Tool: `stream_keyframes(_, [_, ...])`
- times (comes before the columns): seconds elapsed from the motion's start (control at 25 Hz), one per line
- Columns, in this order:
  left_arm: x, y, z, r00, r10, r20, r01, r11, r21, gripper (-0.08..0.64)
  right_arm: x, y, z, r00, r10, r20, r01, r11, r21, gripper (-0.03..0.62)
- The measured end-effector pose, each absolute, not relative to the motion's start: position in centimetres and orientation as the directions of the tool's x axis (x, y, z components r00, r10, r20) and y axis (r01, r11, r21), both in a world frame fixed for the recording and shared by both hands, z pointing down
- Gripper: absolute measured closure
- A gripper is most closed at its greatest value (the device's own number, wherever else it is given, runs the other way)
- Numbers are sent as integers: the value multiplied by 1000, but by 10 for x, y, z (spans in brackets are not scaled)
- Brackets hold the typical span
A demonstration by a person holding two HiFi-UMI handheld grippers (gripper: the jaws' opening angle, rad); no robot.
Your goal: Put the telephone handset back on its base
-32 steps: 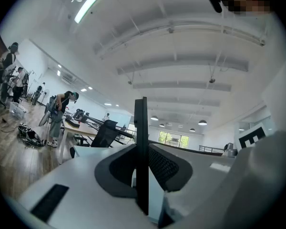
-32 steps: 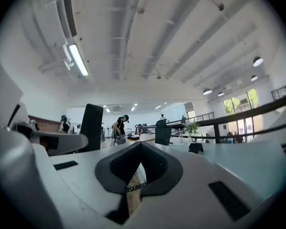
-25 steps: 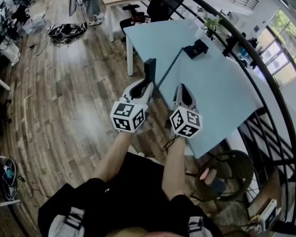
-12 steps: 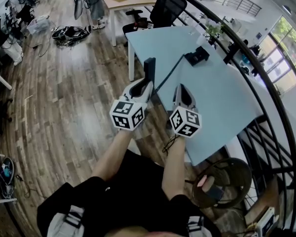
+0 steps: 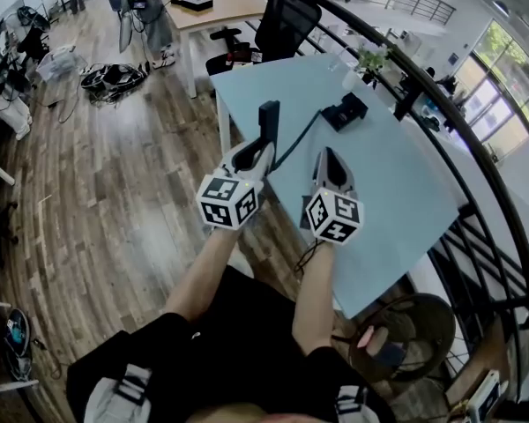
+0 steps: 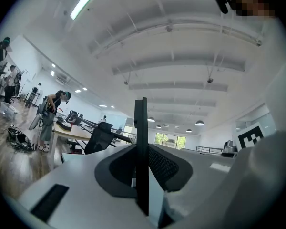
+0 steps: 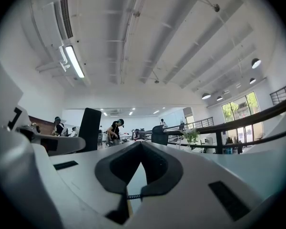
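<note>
You're approx halfway: left gripper (image 5: 259, 151) is clamped on the slim black plastic telephone handset (image 5: 268, 120), upright by the pale blue worktop (image 5: 397, 179) edge, well apart from its black base (image 5: 346, 110), so seating it remains; right gripper (image 5: 327, 155) closed, empty.

You wear a black short-sleeved top (image 5: 238, 333) with grey-and-white shoulder straps (image 5: 128, 393) at both shoulders. Your white plastic left gripper (image 5: 263, 146) and white plastic right gripper (image 5: 328, 155) are smooth, tapering shells. Each carries a cube of black-and-white square markers (image 5: 229, 203) at the hand end. Seen close, each pair of jaws is lined with dark grey pads (image 7: 157, 166); the left gripper's lining shows a fine ribbed texture.
</note>
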State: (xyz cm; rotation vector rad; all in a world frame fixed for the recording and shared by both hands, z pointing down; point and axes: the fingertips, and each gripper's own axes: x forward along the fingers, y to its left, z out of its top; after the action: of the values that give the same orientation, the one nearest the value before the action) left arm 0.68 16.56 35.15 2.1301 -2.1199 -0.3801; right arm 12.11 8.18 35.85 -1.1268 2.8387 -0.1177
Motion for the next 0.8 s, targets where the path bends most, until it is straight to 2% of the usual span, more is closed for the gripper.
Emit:
stream_keyframes(0.12, [-11, 123, 355, 30, -994, -101, -961, -56, 270, 489, 126, 38, 353, -659, -749, -66, -748, 662, -51, 598])
stream_keyframes(0.32, [-45, 49, 374, 108, -992, -63, -950, -121, 288, 489, 141, -46, 365, -516, -854, -65, -846, 520, -115, 598])
stream_keyframes(0.56, [-112, -37, 409, 176, -983, 48, -930, -150, 337, 489, 34, -102, 412, -553, -831, 60, -832, 548, -85, 598])
stream_keyframes(0.8, [-173, -121, 430, 262, -960, 102, -910, -210, 359, 489, -50, -169, 435, -551, -824, 133, -834, 544, -85, 598])
